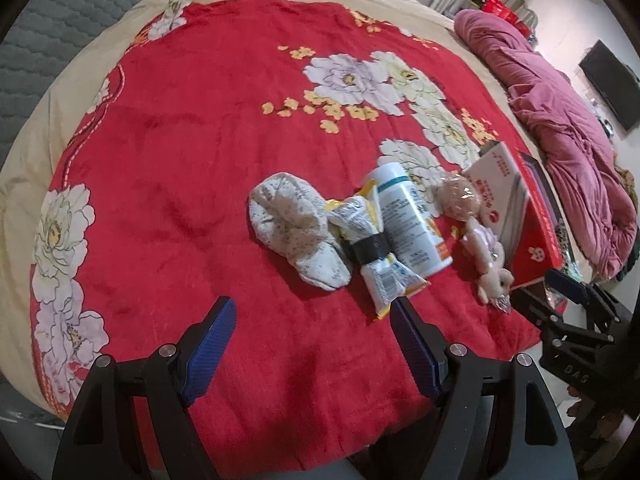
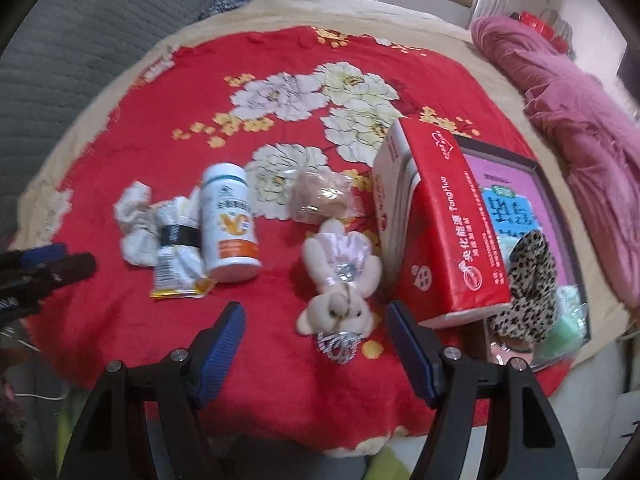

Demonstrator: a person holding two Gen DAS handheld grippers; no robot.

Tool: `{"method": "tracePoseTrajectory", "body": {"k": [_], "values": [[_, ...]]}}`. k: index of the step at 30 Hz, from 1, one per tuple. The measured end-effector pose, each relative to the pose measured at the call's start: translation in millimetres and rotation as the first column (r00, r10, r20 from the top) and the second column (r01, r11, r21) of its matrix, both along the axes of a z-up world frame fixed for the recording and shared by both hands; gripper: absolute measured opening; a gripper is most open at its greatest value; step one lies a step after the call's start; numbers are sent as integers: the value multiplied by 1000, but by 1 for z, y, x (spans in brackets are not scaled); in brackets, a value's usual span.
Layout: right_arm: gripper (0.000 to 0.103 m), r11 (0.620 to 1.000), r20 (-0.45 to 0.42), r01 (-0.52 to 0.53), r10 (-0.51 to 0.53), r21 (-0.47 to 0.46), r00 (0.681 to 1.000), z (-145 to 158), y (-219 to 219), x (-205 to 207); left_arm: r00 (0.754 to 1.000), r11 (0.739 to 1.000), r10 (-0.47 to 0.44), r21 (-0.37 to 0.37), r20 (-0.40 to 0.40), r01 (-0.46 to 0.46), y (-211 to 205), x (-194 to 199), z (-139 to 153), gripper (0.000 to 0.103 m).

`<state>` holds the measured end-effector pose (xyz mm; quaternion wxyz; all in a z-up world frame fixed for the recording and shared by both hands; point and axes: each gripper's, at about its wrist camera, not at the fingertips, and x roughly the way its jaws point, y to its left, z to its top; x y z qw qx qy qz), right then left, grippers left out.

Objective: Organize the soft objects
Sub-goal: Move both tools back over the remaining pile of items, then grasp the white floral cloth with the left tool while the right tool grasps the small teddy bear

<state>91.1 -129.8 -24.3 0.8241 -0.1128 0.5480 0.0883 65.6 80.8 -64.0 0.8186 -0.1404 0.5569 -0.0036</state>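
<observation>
I am looking down on a bed spread with a plush red floral blanket point(image 2: 280, 32), and both tools are hanging over it with nothing picked up, so I judge the sorting is only at the approach step. My right hand-held gripper point(image 2: 316, 320) is standing open and empty, its ribbed blue pads flanking the small cream teddy bear point(image 2: 340, 280), a fuzzy toy in a shiny pale dress lying head toward me, just beside the glossy red carton point(image 2: 444, 232). My left hand-held gripper point(image 1: 312, 316) is also gaping open with nothing between its pads, aiming near the crinkly yellow-and-white sachet bundle point(image 1: 380, 256) banded with black tape, which is touching a speckled knitted sock point(image 1: 292, 228) and a hard, smooth white bottle point(image 1: 412, 220). A wrapped tan lump point(image 2: 320, 196) is lying beyond the bear; I cannot tell what it is. Next I would be lowering the right pads around the bear's soft body and squeezing gently, keeping clear of the carton's edge. A leopard-print furry item point(image 2: 524, 288) is already resting in the tray point(image 2: 500, 156) to the right.
</observation>
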Motion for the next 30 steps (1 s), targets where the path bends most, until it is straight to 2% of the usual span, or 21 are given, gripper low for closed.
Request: {"method": "tracePoseTrajectory", "body": {"k": [4,12,20,25,28,30], "values": [[72,996,-7,-10,10,-92,1000,-19,11,8,1000,1000,19,3,-18,-19,4,11,-9,80],[72,986,-38,-5,-1,-166,999,-49,16,17,996,997,82,1,-40,-82,18,34,-29,80],[72,985,-55,34,-44,-172,997,-64,12,31,989,988,140,-57,-40,-142,38,56,-49,80],[72,975,-53,32,-44,-221,998,-72,17,37,985,979,156,-118,-74,-164,43,65,-65,80],[65,966,-57,18,-34,-257,998,-79,22,39,983,978,163,-116,-88,-172,42,69,-72,80],[57,961,-54,24,-41,-275,998,-83,22,41,983,980,160,-107,-84,-169,40,70,-73,80]]}}
